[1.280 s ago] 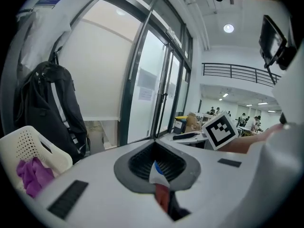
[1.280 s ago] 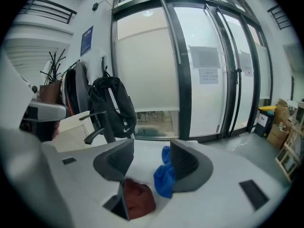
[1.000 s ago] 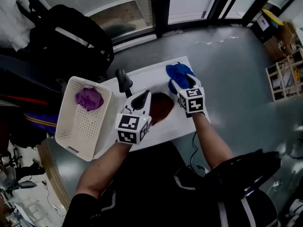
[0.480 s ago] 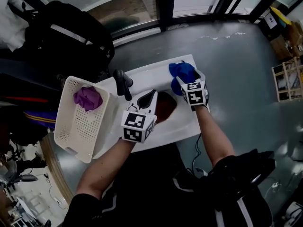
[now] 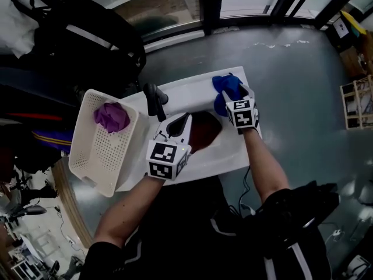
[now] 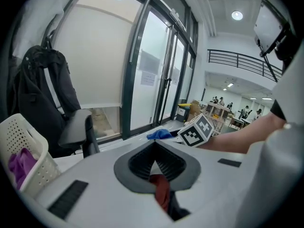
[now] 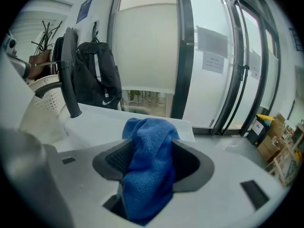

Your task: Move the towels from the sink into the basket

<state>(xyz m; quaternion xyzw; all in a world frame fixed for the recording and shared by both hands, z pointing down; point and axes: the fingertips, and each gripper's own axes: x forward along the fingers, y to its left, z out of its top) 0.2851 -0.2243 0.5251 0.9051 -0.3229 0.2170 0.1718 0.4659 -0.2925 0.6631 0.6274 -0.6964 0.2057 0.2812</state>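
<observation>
A white sink (image 5: 189, 91) holds a dark red towel (image 5: 205, 132) in its basin. My left gripper (image 5: 183, 121) hangs over the basin's left side, shut on a fold of that red towel (image 6: 161, 190). A blue towel (image 5: 226, 86) lies bunched at the sink's far right corner. My right gripper (image 5: 231, 98) is on it, its jaws closing with the blue towel (image 7: 149, 163) packed between the pads. The white perforated basket (image 5: 102, 153) stands left of the sink, with a purple towel (image 5: 112, 115) in its far end.
A black faucet (image 5: 154, 100) rises at the sink's far left, between basin and basket. A black backpack (image 5: 87, 39) hangs behind the basket. Glass doors run along the far side and grey floor lies to the right. Wooden shelving (image 5: 358, 101) stands far right.
The right gripper has shifted slightly farther along the sink's right corner with the blue towel. The left gripper stays over the basin on the red towel.
</observation>
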